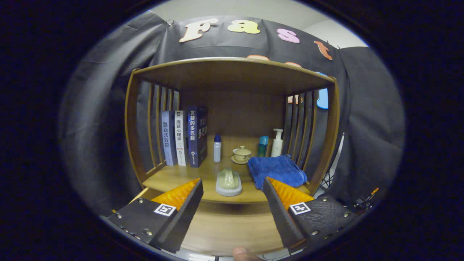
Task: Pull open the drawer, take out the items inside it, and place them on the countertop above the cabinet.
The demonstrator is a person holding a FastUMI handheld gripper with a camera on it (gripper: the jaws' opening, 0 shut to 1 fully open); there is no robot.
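My claw [232, 197] hangs wide and empty before the wooden cabinet's table [174, 177]; I judge the drawer's knob [242, 252] comes next.

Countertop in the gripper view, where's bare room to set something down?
Bare wood on the countertop between the books and soap dish, ahead of the open gripper. Crowded from the blue towel back to the bottles.

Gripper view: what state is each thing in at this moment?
Gripper: jaws open, holding nothing.
Books: upright, side by side.
Blue towel: folded, lying flat.
Lidded cup: lid on.
Pump bottle: upright.
Grey dish: on the countertop, beyond the jaws.
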